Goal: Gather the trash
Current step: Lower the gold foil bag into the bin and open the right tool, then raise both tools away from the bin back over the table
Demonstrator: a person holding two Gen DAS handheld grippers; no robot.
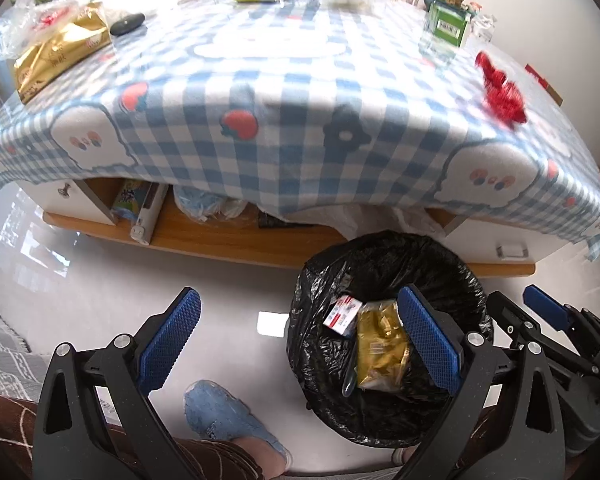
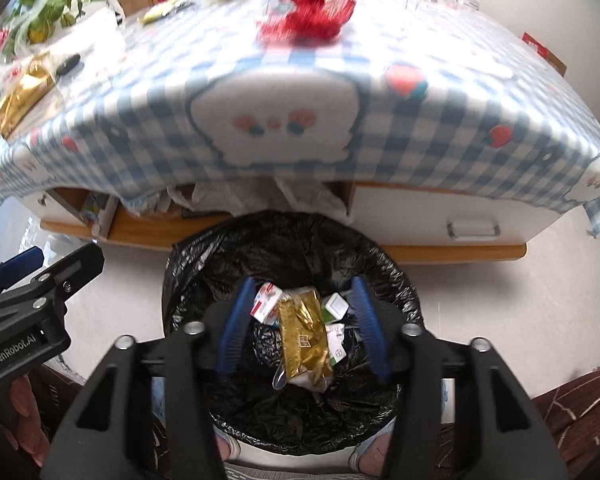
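Trash bin (image 2: 292,240) holds a gold wrapper (image 2: 302,336); your right gripper (image 2: 302,332) above, jaws spread; left gripper (image 1: 300,340) spread too.

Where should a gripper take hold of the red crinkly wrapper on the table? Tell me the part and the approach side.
Probably take the red crinkly wrapper from above, pinching a raised crumpled fold near its middle. It lies loose and bunched on the checked tablecloth, so no flat edge shows to slide under. It is blurred, so its exact folds cannot be told. The right gripper is open over the bin.
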